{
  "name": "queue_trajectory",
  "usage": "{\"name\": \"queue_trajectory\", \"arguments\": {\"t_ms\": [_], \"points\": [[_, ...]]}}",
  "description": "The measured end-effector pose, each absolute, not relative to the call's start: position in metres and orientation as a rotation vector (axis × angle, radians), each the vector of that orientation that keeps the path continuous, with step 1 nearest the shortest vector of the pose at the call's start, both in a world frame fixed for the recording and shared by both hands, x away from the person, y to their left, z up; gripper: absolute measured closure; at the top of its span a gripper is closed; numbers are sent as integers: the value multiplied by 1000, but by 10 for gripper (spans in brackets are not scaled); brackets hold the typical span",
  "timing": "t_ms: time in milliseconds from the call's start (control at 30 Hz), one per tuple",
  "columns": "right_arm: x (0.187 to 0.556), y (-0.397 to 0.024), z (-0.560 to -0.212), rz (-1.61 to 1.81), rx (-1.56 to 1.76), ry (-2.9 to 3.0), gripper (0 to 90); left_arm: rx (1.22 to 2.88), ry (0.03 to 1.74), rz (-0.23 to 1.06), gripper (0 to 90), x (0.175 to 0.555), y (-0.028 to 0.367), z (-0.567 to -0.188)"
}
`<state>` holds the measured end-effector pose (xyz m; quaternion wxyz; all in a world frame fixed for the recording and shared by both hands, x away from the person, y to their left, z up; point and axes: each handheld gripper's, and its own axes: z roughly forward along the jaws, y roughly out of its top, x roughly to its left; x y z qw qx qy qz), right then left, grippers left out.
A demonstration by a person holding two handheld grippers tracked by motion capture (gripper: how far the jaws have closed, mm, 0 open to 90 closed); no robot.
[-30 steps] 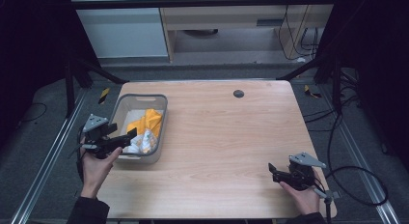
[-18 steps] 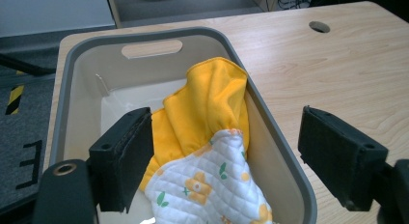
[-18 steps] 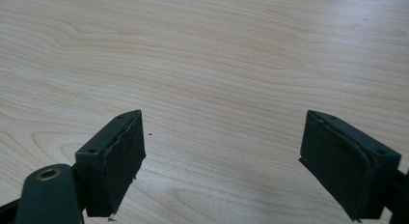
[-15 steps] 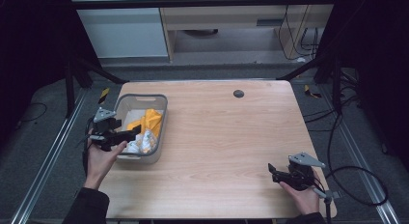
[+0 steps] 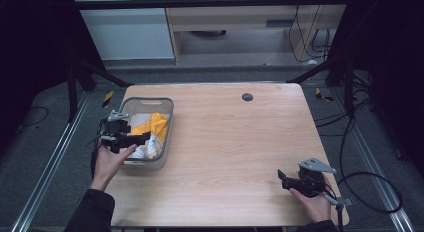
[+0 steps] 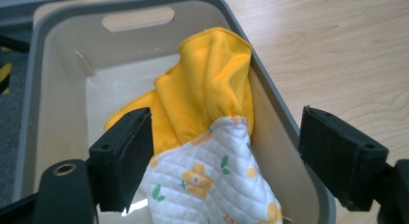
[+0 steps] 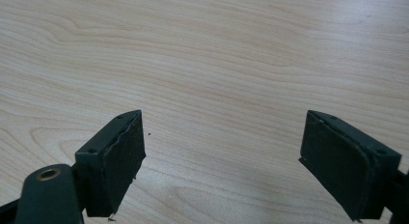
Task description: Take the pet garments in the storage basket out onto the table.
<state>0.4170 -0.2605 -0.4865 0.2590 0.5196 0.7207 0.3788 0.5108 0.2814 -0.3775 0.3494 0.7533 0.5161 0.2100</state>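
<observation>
A grey plastic bin [image 5: 165,117] [image 6: 270,103] sits at the table's left side. Inside it lies a crumpled cloth [image 5: 152,129] [image 6: 207,103], yellow on one face and white quilted with small flowers on the other. My left gripper [image 5: 140,138] [image 6: 224,161] hovers open over the bin's near end, its jaws spread either side of the cloth's white part without closing on it. My right gripper [image 5: 282,179] [image 7: 224,161] is open low over bare wood near the table's front right, with nothing between its jaws.
The wooden table [image 5: 235,142] has a small dark round cap [image 5: 247,97] near its far edge. Black frame posts stand at both sides, and cables trail on the floor to the right.
My left gripper has moved forward and right, from the bin's outer left wall to over the cloth inside. The right gripper has stayed still.
</observation>
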Motion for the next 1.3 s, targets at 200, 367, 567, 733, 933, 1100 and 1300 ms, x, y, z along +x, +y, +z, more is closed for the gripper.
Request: {"name": "queue_trajectory", "arguments": {"t_ms": [200, 367, 567, 733, 933, 1100, 1300], "points": [[417, -260, -487, 1023, 1410, 1959, 157, 1989, 1342, 527, 198, 515, 278, -381], [417, -260, -487, 1018, 1406, 1969, 158, 2017, 1352, 519, 199, 519, 278, -380], [418, -260, -487, 1017, 1404, 1971, 159, 2051, 1372, 509, 205, 524, 276, -379], [418, -259, -488, 1017, 1408, 1974, 159, 2080, 1385, 497, 210, 528, 271, -380], [418, -260, -488, 1020, 1408, 1975, 159, 2110, 1416, 470, 223, 534, 266, -381], [417, -260, -487, 1022, 1417, 1973, 160, 2142, 1430, 445, 258, 537, 262, -384], [418, -260, -488, 1021, 1412, 1977, 160, 2167, 1435, 423, 295, 539, 260, -388]]}}
